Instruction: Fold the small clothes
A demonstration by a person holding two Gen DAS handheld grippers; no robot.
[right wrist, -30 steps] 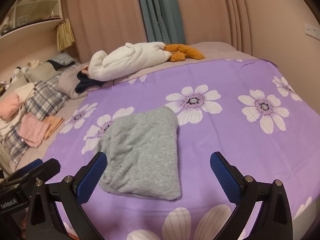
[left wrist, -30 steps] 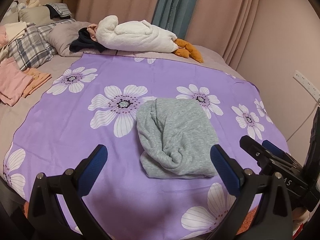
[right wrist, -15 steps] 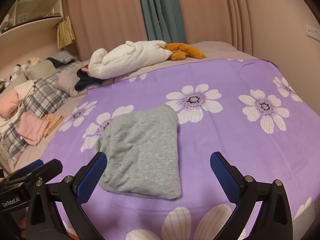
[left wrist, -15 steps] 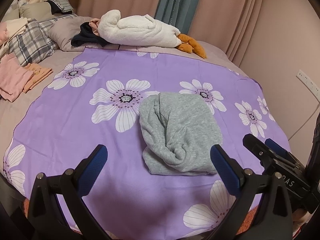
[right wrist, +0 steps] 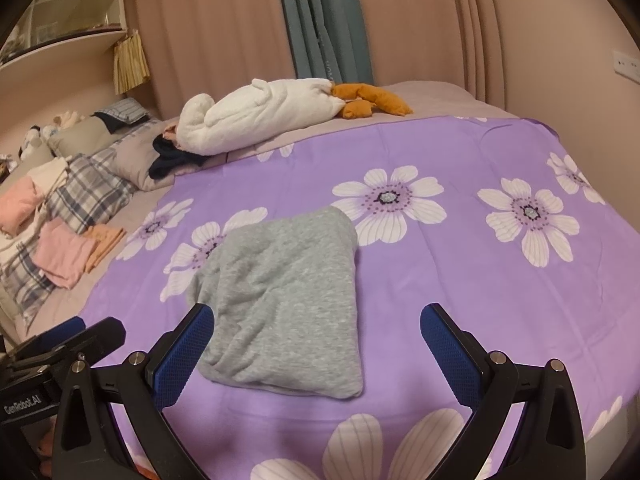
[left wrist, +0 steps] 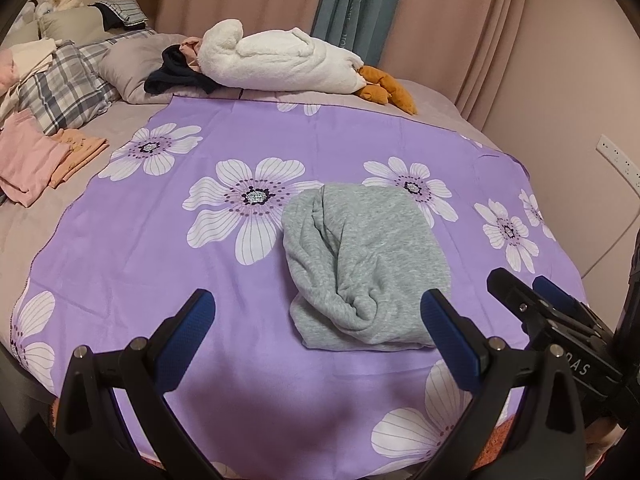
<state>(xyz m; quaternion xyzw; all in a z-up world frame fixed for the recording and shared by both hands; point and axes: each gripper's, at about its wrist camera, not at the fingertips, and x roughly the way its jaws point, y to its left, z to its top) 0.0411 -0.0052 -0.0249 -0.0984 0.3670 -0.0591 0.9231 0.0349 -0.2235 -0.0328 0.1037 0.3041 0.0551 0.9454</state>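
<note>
Folding looks finished: soft grey knitted garment [left wrist: 364, 268] lies bundled mid-sheet on purple flowered bedsheet [left wrist: 160, 240]. Left gripper [left wrist: 316, 320] and right gripper [right wrist: 316, 332] hover near, jaws spread, empty. Next, probably move it left to the folded pink pile [right wrist: 64, 256].

Left wrist: low, near the purple flowered cloth [left wrist: 168, 264], facing the curtains [left wrist: 360, 12].
Right wrist: likewise (further right).
Shared: grey garment [left wrist: 368, 264], white plush [right wrist: 256, 116].

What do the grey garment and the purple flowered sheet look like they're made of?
Grey garment: likely cotton jersey or fleece knit, matte, judging by its heathered flecks and soft thick folds. Purple sheet: thin smooth woven fabric, printed, with a slight sheen and fine creases; the fibre is unclear.
</note>
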